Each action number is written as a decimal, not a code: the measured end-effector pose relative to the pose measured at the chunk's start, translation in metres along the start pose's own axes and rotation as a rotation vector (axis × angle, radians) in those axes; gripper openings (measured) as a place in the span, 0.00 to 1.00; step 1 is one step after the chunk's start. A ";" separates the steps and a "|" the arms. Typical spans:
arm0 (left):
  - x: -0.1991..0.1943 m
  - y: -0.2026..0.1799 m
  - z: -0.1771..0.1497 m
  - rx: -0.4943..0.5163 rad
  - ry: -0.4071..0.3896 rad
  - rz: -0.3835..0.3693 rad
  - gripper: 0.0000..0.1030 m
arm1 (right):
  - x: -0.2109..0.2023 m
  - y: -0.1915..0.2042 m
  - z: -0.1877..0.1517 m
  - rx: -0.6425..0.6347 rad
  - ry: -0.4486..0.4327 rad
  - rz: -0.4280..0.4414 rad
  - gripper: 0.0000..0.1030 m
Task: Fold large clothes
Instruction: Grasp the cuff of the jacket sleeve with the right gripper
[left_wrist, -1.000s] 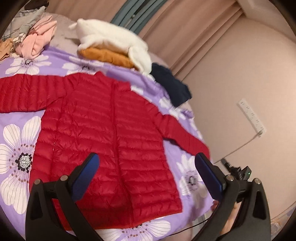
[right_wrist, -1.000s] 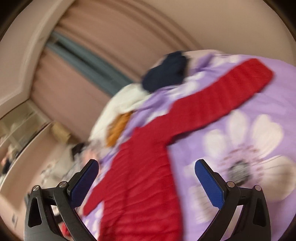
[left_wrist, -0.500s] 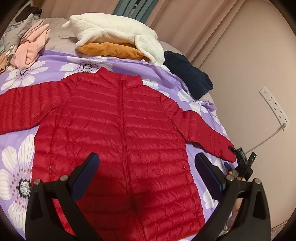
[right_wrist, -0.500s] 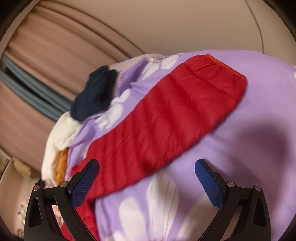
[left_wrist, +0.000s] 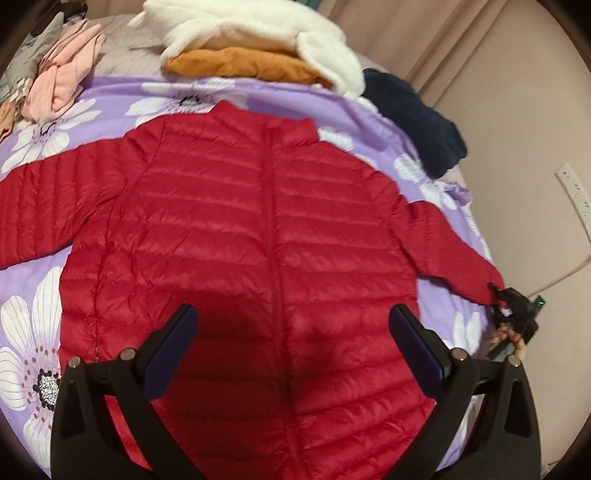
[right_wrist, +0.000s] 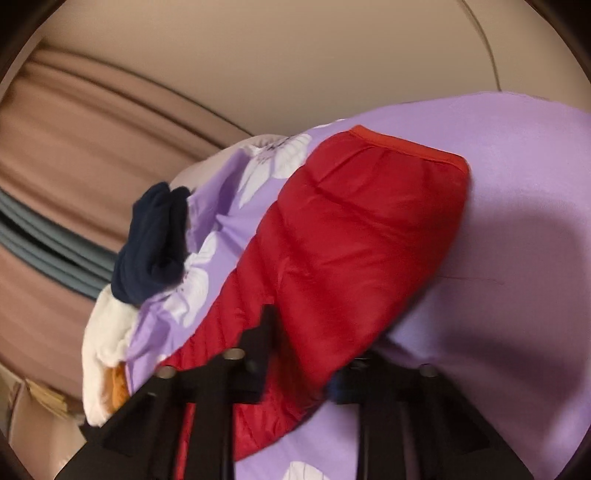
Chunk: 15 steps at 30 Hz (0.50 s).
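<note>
A red quilted puffer jacket (left_wrist: 266, 229) lies front up on a purple flowered bedspread (left_wrist: 33, 321), both sleeves spread out. My left gripper (left_wrist: 295, 332) hangs open over the jacket's lower front, its blue pads on either side of the zip, nothing between them. In the left wrist view my right gripper (left_wrist: 513, 310) sits at the cuff of the jacket's right-hand sleeve, held by a person's hand. The right wrist view shows that sleeve (right_wrist: 362, 236) close up, with my right gripper (right_wrist: 303, 369) shut on it a little below the cuff; the pads are mostly hidden by cloth.
At the head of the bed lie a white fleece (left_wrist: 258, 26) over an orange garment (left_wrist: 240, 64), a navy garment (left_wrist: 417, 118) and pink clothes (left_wrist: 62, 85). A wall with a power strip (left_wrist: 574, 188) and curtains (right_wrist: 74, 140) borders the bed's right side.
My right gripper came down onto the sleeve near the cuff and closed on it. My left gripper moved in lower over the jacket's front and stayed open.
</note>
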<state>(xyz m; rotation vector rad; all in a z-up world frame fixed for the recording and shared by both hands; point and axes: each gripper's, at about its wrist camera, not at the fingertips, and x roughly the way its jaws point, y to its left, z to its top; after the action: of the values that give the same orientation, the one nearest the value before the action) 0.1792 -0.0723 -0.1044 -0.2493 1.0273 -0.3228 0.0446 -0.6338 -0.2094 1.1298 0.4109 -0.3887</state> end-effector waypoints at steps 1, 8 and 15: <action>0.001 0.003 0.000 -0.002 0.004 0.009 1.00 | -0.004 0.005 0.002 -0.018 -0.009 0.003 0.12; -0.006 0.019 -0.006 -0.015 0.007 0.018 1.00 | -0.041 0.101 0.003 -0.368 -0.078 -0.038 0.11; -0.022 0.037 -0.003 -0.046 -0.040 0.042 1.00 | -0.065 0.224 -0.036 -0.727 -0.115 -0.034 0.11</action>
<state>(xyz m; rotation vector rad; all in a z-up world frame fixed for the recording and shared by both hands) 0.1718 -0.0298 -0.1014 -0.2737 1.0002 -0.2556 0.0955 -0.5107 -0.0141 0.3920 0.4213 -0.2940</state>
